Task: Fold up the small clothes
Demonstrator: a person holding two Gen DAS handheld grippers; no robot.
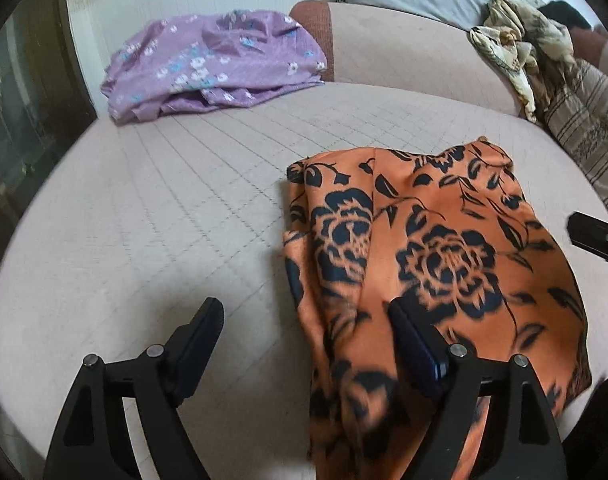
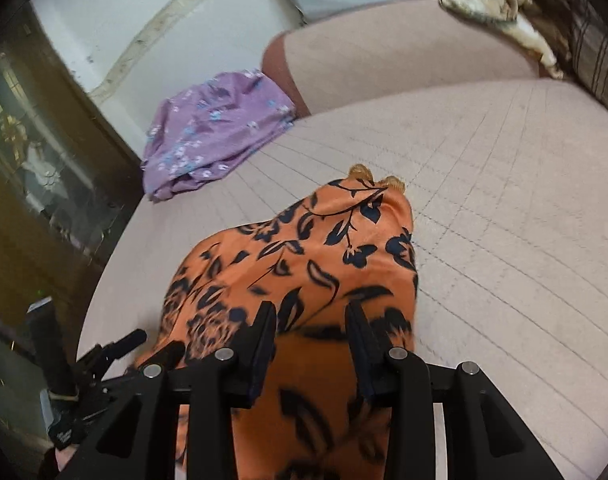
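Note:
An orange garment with black flowers point(image 1: 435, 256) lies folded on the pink quilted sofa seat point(image 1: 164, 216). My left gripper point(image 1: 304, 316) is open over its near left edge; the right finger point(image 1: 411, 344) rests on the cloth, the left finger point(image 1: 200, 336) is over bare seat. In the right wrist view the same garment point(image 2: 304, 256) runs under my right gripper point(image 2: 311, 316), which is open with cloth between and below its fingers. The right gripper's tip shows in the left wrist view point(image 1: 595, 236) at the garment's right side.
A purple floral garment point(image 1: 212, 64) lies bunched at the seat's far left, also in the right wrist view point(image 2: 216, 136). The sofa backrest point(image 1: 403, 52) stands behind. A beige patterned cloth point(image 1: 519, 52) and striped cushion point(image 1: 587, 128) sit at far right. A dark glass cabinet point(image 2: 32, 152) stands left.

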